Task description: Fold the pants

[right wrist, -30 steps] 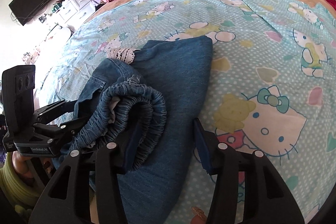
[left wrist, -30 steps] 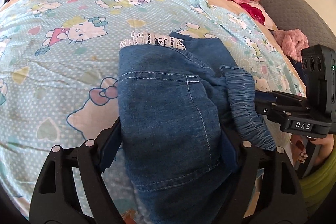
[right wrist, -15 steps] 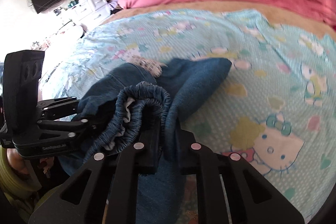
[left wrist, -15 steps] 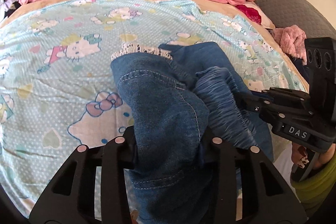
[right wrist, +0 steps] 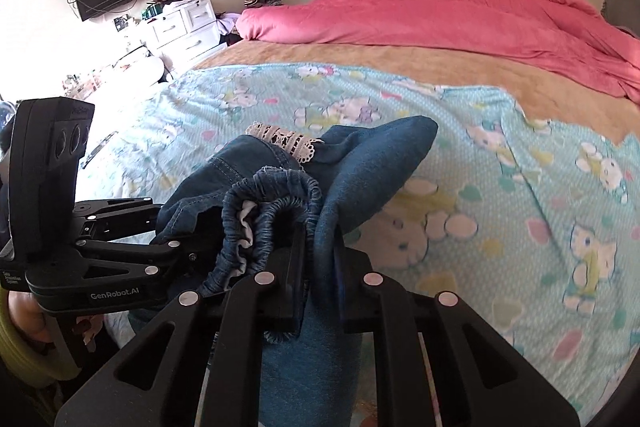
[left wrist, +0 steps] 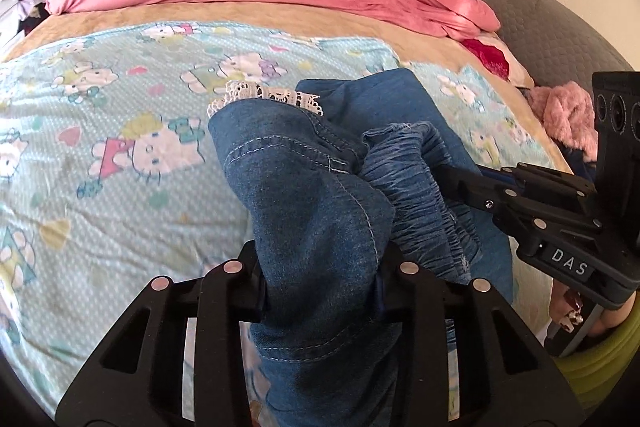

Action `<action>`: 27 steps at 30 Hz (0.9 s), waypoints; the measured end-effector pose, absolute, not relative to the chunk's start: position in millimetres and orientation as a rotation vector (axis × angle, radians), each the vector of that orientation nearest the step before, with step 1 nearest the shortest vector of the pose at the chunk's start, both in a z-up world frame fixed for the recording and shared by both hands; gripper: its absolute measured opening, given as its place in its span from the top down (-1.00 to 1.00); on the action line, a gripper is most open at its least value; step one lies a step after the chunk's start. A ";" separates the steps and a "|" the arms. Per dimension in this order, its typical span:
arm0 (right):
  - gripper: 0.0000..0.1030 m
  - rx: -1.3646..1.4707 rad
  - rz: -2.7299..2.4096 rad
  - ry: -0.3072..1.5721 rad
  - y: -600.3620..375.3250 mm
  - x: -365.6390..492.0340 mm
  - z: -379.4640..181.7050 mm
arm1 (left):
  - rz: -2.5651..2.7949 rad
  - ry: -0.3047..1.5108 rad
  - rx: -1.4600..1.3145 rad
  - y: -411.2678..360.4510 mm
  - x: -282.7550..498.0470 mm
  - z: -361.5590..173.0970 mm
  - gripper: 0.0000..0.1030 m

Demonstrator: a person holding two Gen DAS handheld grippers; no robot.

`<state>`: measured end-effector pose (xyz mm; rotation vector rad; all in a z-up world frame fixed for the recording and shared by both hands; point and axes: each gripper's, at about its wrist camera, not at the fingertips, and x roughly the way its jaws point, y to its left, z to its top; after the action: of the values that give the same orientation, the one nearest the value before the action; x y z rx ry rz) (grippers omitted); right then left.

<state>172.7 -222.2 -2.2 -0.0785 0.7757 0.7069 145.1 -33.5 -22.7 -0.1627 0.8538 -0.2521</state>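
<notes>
1. Left gripper (left wrist: 320,277): jaws clamped on a thick fold of the denim pants (left wrist: 320,195), bunched and partly lifted above the cartoon-print sheet (left wrist: 120,187) on the bed.
2. Lace trim (left wrist: 266,95) shows at the far edge.
3. Right gripper (right wrist: 320,267): jaws pinched on the pants beside the gathered waistband (right wrist: 268,211).

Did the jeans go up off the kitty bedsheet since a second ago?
Yes. The jeans, pinched by both the left gripper and the right gripper, are bunched and raised above the kitty bedsheet, where they lay flatter before.
</notes>
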 end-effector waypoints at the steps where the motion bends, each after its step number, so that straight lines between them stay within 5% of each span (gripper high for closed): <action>1: 0.78 -0.084 0.704 0.768 -220.4 176.6 -1.3 | -0.249 0.853 -0.163 -33.0 149.1 -22.2 0.46; 15: 0.78 -0.094 0.658 0.773 -214.2 215.3 -9.2 | -0.218 0.850 -0.155 -30.9 186.7 -27.3 0.46; 18: 0.68 -0.116 0.602 0.812 -214.4 220.0 -23.1 | -0.210 0.875 -0.157 -30.3 190.1 -37.5 0.41; 23: 0.09 -0.138 0.492 0.870 -222.5 221.6 -45.3 | -0.173 0.892 -0.147 -26.2 188.8 -51.5 0.14; 27: 0.01 -0.116 0.453 0.926 -234.3 224.2 -64.1 | -0.172 0.911 -0.156 -24.7 188.6 -59.0 0.04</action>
<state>224.2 -234.3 -64.0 -0.1162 0.9264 0.4531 188.6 -24.7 -59.0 -0.1556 0.9111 -0.1722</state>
